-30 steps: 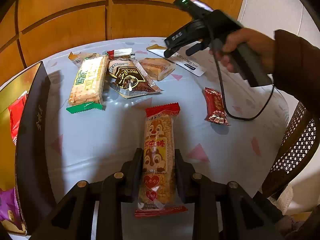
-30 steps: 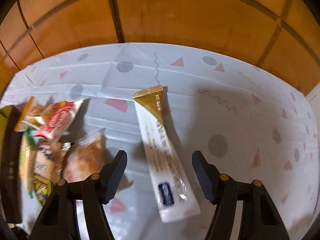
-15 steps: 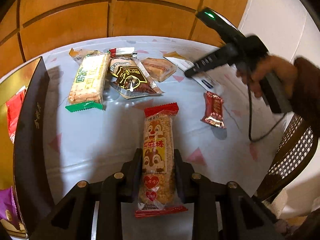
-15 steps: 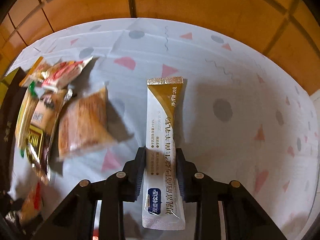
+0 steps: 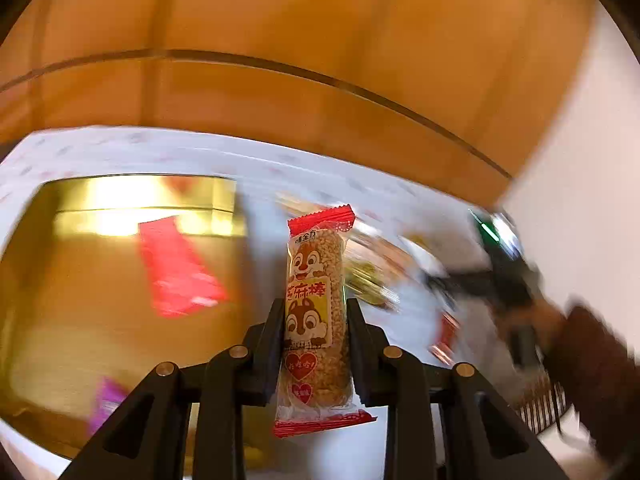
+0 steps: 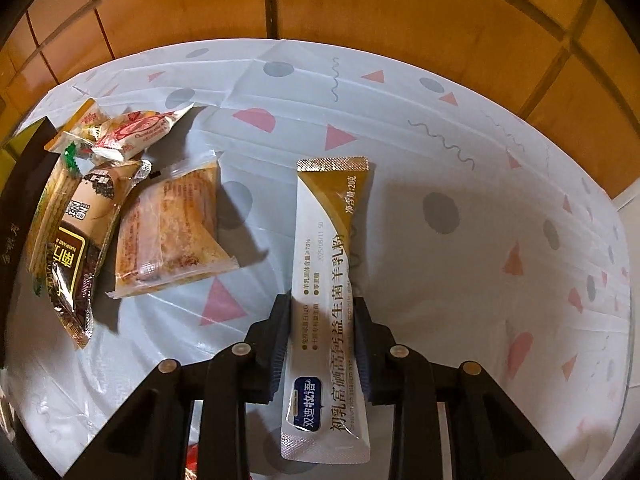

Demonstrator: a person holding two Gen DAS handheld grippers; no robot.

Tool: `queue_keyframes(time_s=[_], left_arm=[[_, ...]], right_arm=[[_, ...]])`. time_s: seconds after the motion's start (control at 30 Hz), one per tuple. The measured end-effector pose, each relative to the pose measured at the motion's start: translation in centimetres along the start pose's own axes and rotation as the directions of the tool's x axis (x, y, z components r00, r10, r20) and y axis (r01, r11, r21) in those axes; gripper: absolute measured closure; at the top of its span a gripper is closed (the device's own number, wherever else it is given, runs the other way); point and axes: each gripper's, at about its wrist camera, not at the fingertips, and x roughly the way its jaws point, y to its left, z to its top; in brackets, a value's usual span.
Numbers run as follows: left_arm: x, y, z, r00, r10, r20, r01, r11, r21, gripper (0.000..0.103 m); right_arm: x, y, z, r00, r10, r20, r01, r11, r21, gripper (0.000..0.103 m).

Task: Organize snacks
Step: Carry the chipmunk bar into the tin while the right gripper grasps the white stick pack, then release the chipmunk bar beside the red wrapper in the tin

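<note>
L gripper [image 5: 314,334] is clamped on a sesame bar [image 5: 316,312] in a clear wrapper w/ red crimped ends and a chipmunk print; the bar is pinched at mid-length between both pads, its long axis running fwd along the fingers, top end past the tips, bottom end behind them. Beyond it, to the left, a gold box [image 5: 120,200] is seen open, w/ a red packet [image 5: 176,268] lying inside and a purple one [image 5: 106,400] at its near edge; the view is heavily blurred. To the right, blurred snack packs and a small red packet [image 5: 444,336] lie on the table [image 5: 256,160], and a hand [image 5: 532,324] in a dark sleeve is seen w/ a black handle. R gripper [image 6: 322,326] is closed on a white-and-gold powder stick [image 6: 326,280], pads pressed to its long edges at approx. mid-length, gold end pointing away; whether the stick rests on the patterned tablecloth [image 6: 440,152] can't be told. Further left, a clear-wrapped pastry [image 6: 172,228] lies flat, w/ a brown bar [image 6: 80,248] just beside it and a red-and-white packet [image 6: 136,132] behind, near the box's dark wall [image 6: 16,216].
</note>
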Motion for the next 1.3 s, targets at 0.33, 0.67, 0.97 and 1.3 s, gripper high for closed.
queue_keyframes(time_s=[0.33, 0.67, 0.97, 1.3], left_arm=[[5.0, 12.0, 4.7, 0.965, 0.227, -0.128, -0.256, 0.92, -0.296, 0.074], [4.4, 11.1, 4.8, 0.939, 0.321, -0.121, -0.341, 0.906, -0.249, 0.072], [0.3, 6.9, 0.6, 0.922, 0.385, -0.044, -0.386, 0.904, -0.182, 0.071], [-1.8, 5.9, -2.1, 0.923, 0.385, -0.023, -0.383, 0.908, -0.17, 0.071]], right_arm=[[0.1, -0.3, 0.0, 1.0, 0.009, 0.014, -0.009, 1.0, 0.001, 0.072], [0.2, -0.5, 0.0, 1.0, 0.013, 0.019, -0.013, 1.0, 0.003, 0.072], [0.0, 0.0, -0.1, 0.999, -0.013, 0.035, 0.012, 1.0, 0.011, 0.073], [-1.7, -1.2, 0.0, 0.997, -0.035, 0.075, 0.025, 0.991, 0.133, 0.076]])
